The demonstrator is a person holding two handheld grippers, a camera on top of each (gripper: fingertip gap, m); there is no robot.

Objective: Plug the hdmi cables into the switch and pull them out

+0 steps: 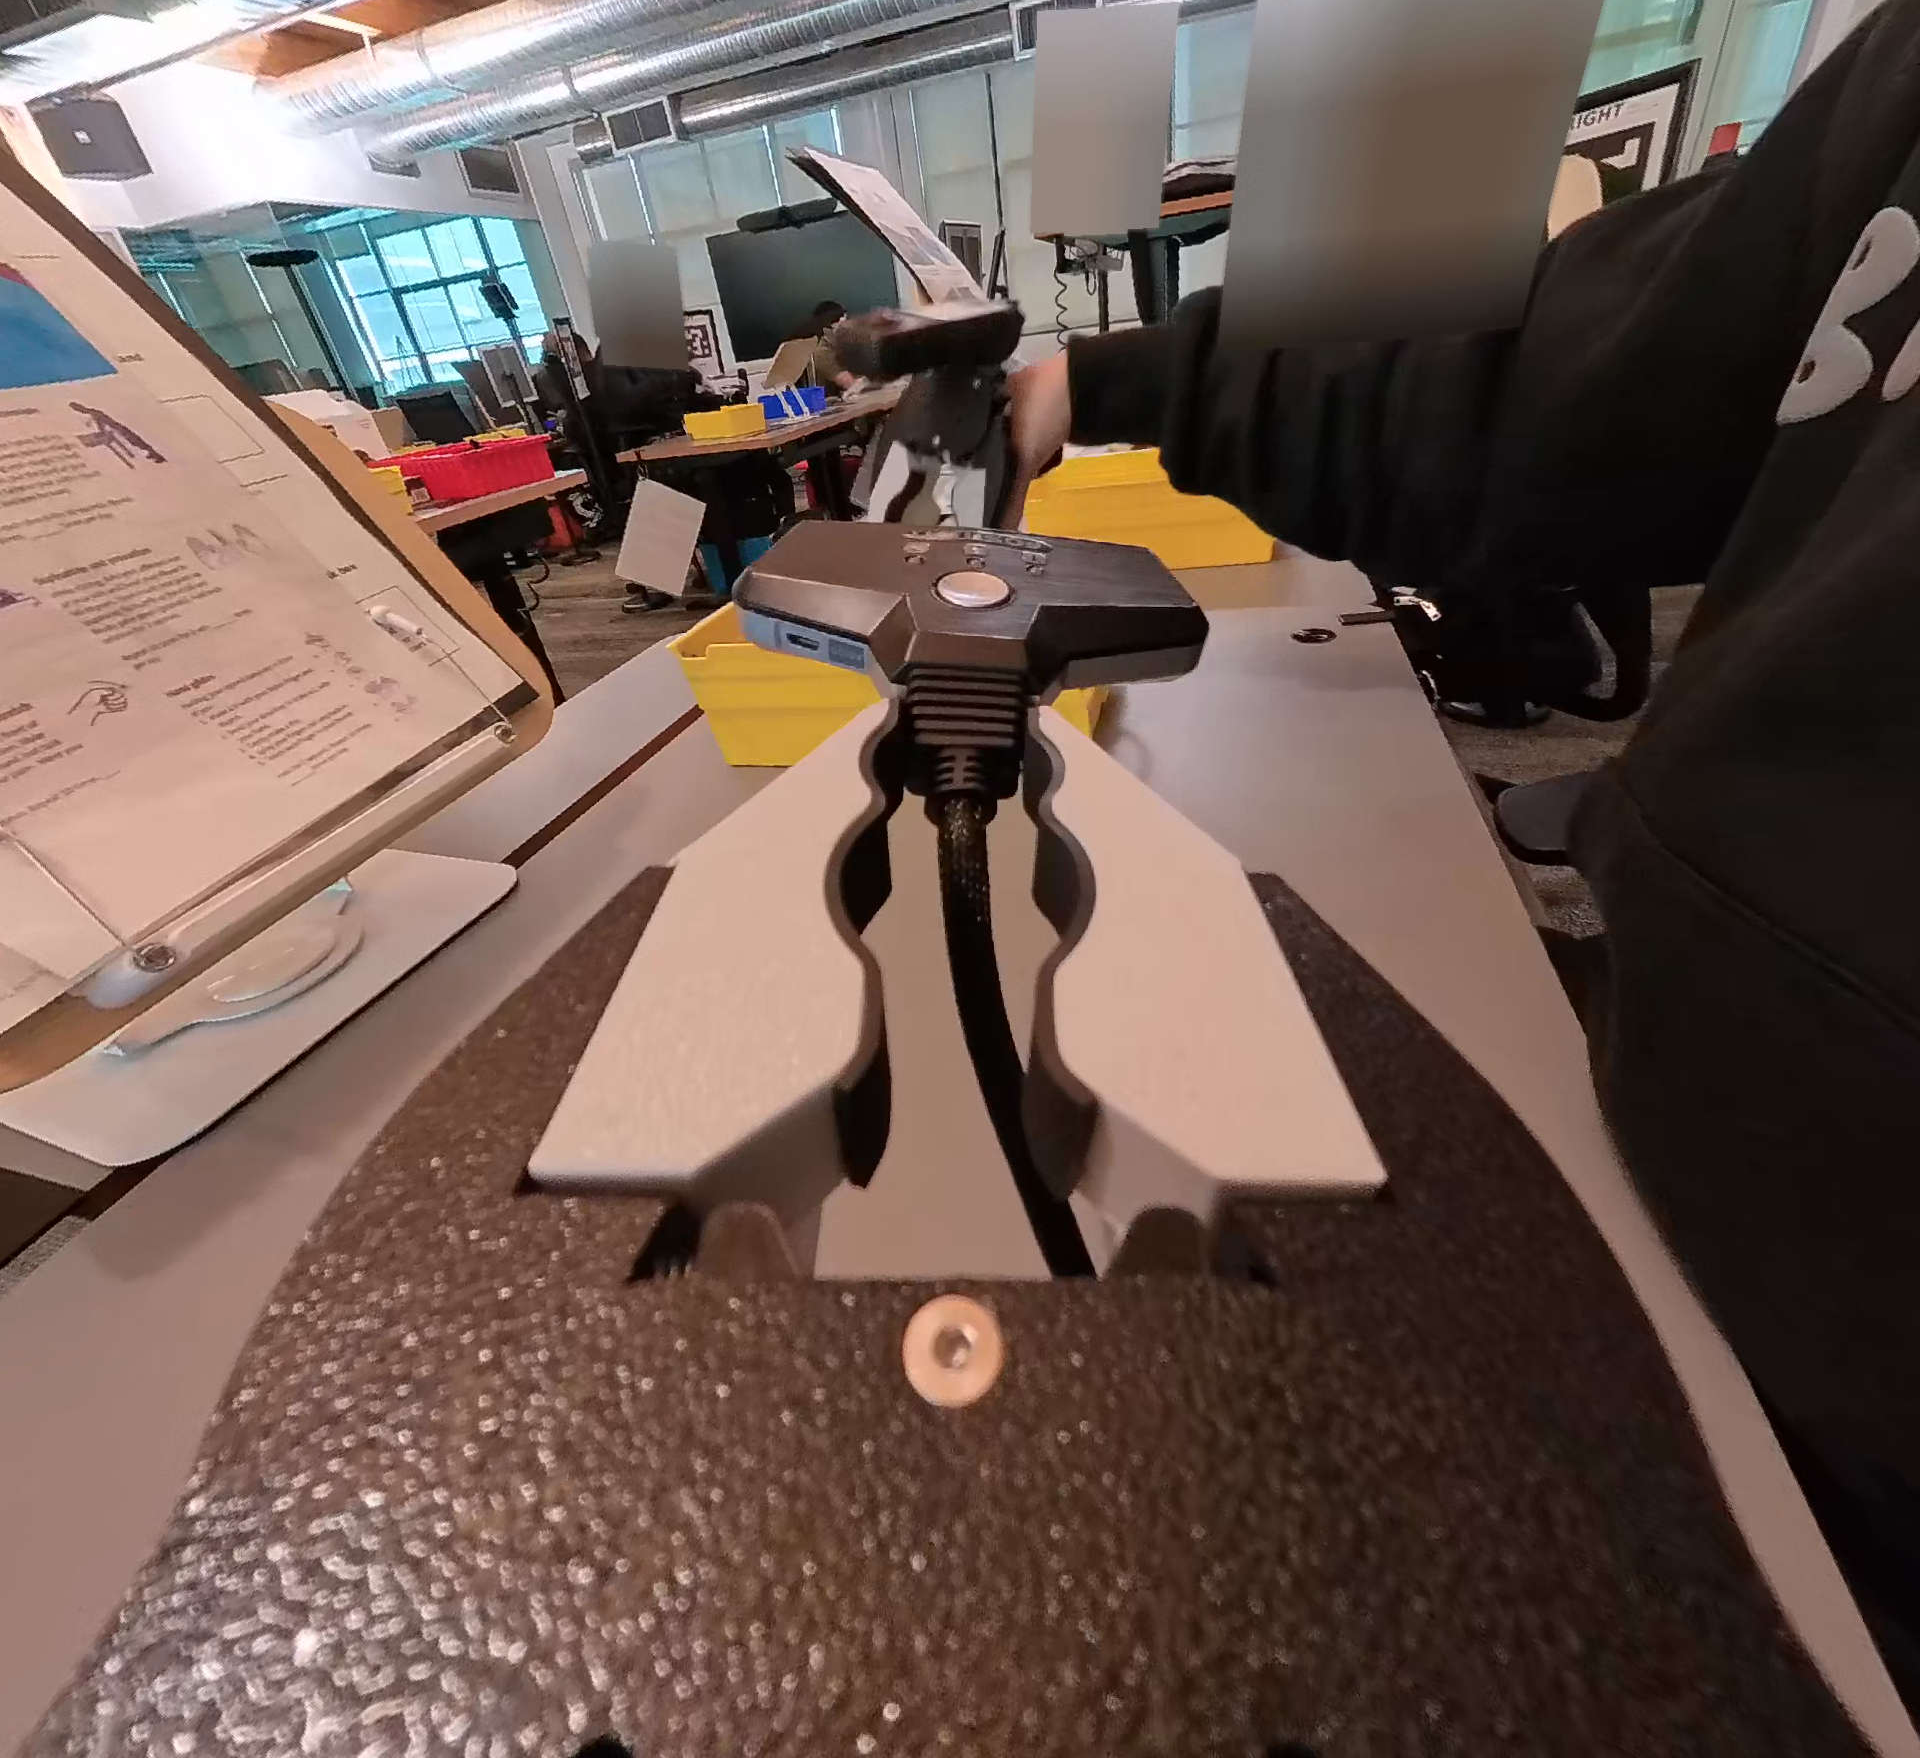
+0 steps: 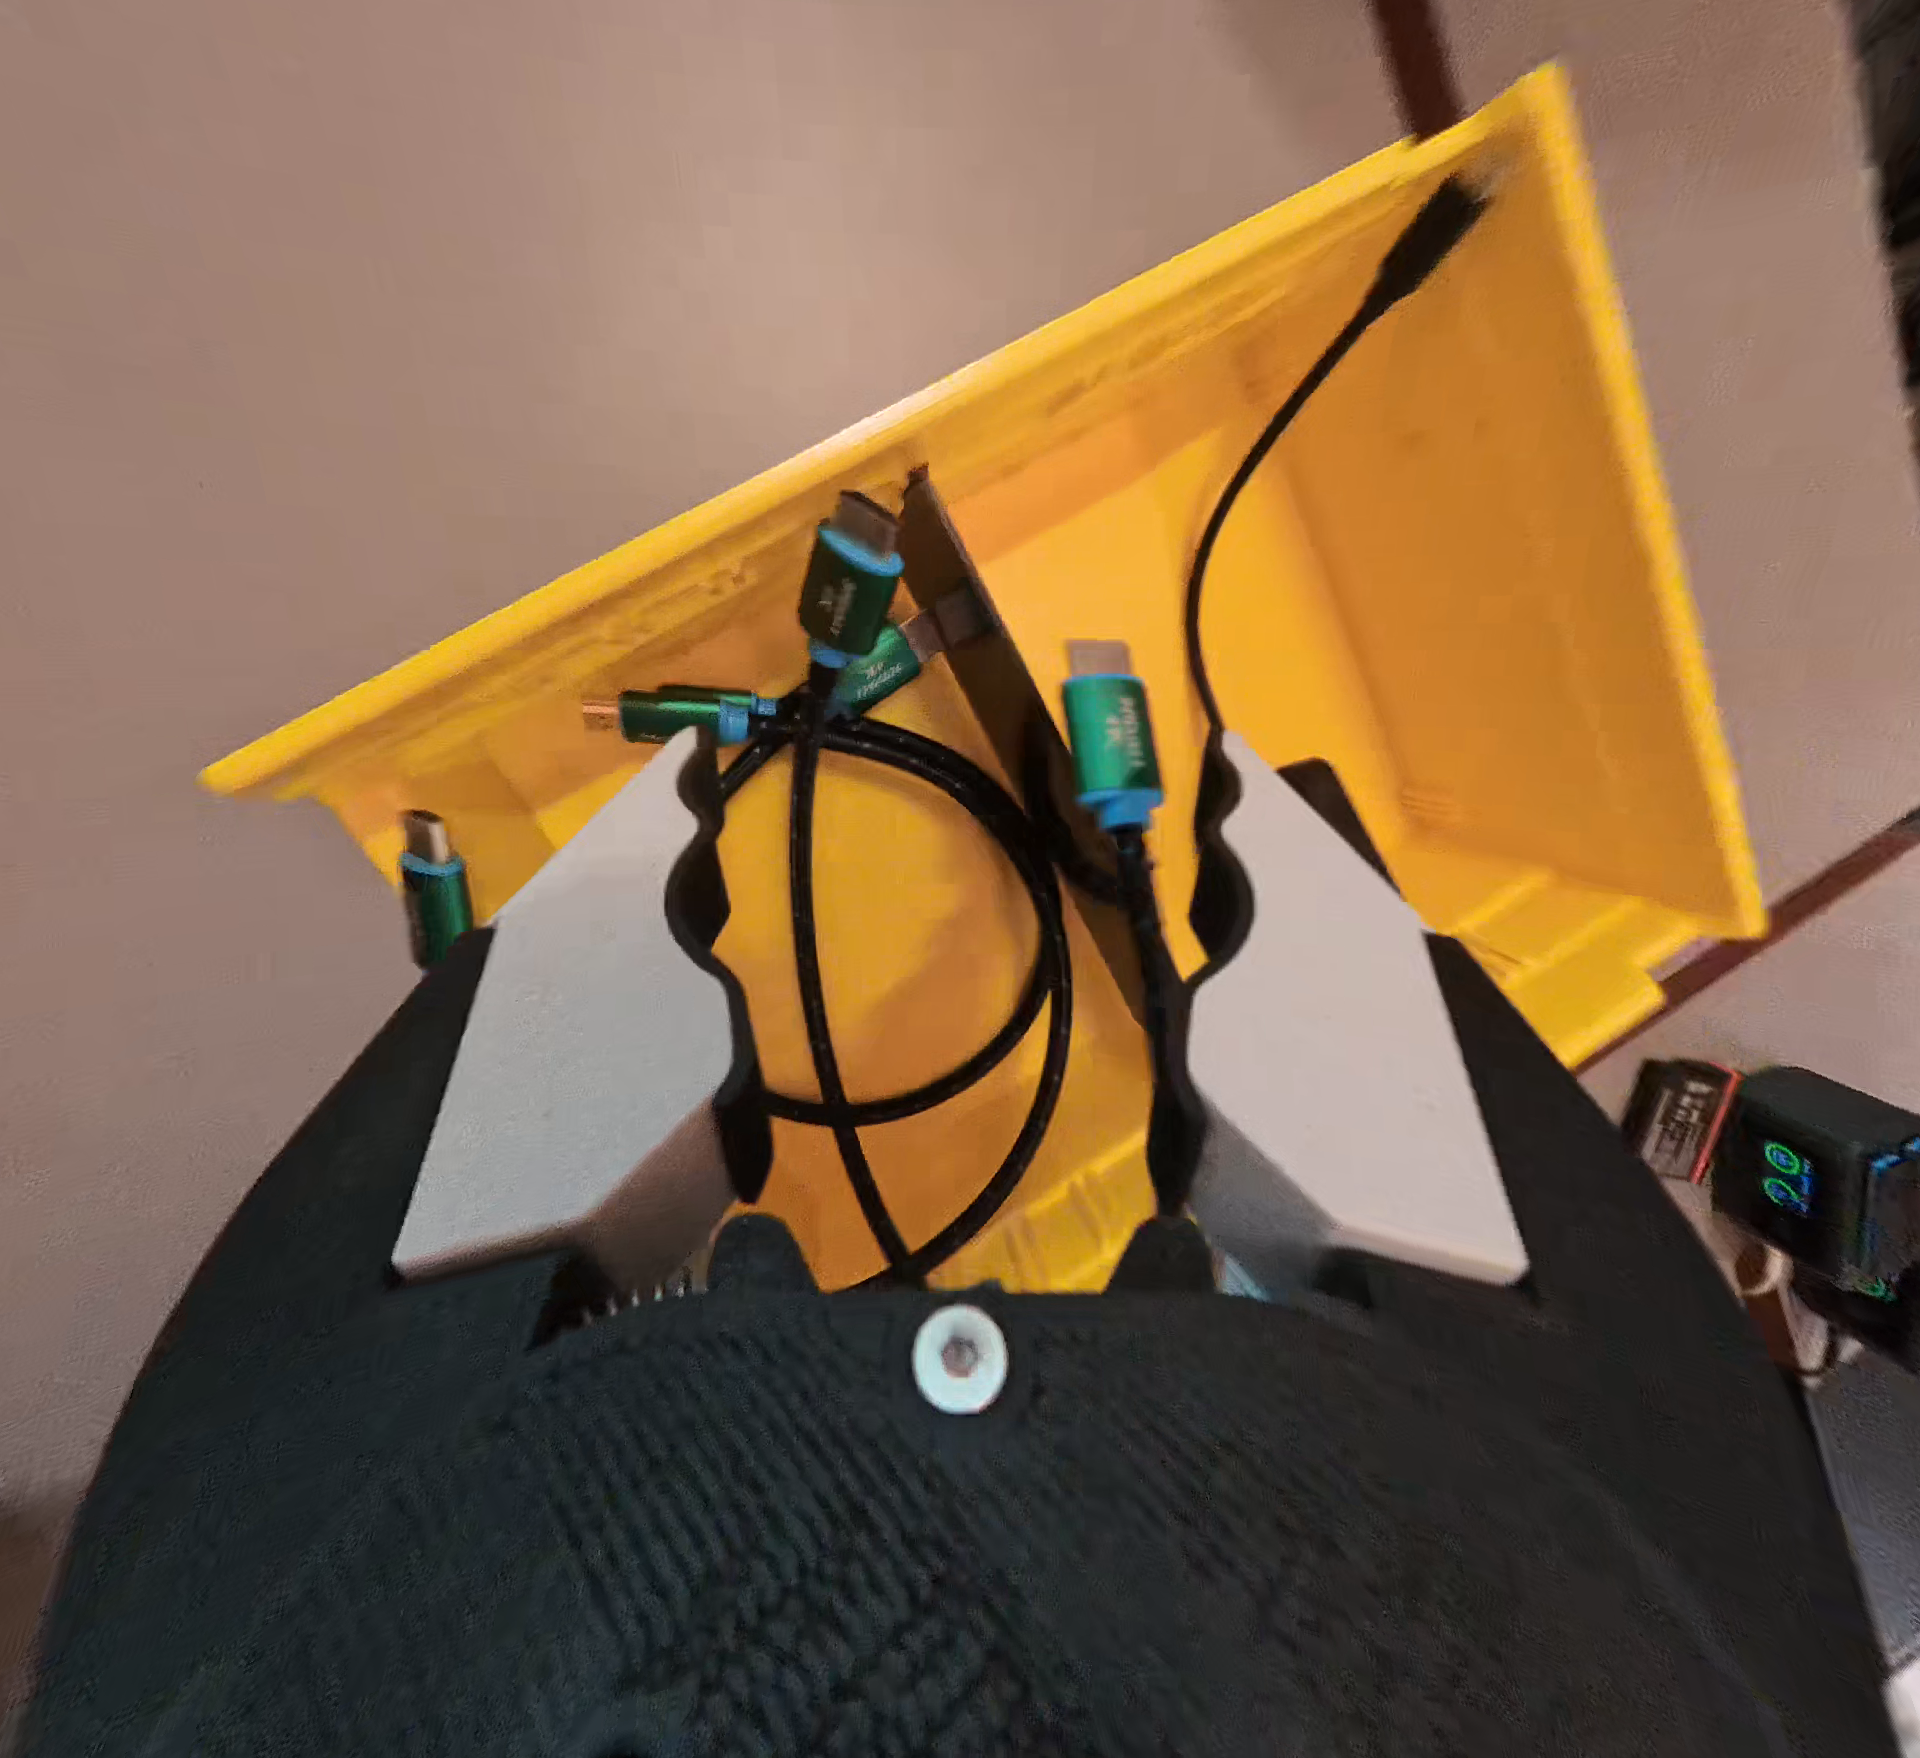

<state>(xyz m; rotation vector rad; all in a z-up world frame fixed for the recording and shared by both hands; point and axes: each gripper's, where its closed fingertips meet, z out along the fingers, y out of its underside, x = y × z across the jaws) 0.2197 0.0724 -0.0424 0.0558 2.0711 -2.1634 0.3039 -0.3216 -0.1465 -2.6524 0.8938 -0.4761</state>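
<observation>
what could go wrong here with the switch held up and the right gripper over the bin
1. The left gripper holds the switch only by its cable boot, so it may swivel when a plug is pushed in.
2. The cables in the bin are looped together; lifting one may drag others.

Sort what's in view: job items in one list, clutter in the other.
Job: HDMI switch, its black lead held by left gripper, green-plug cables, yellow bin, right gripper.
Clutter: instruction stand, red bin, black device with green digits.
</observation>
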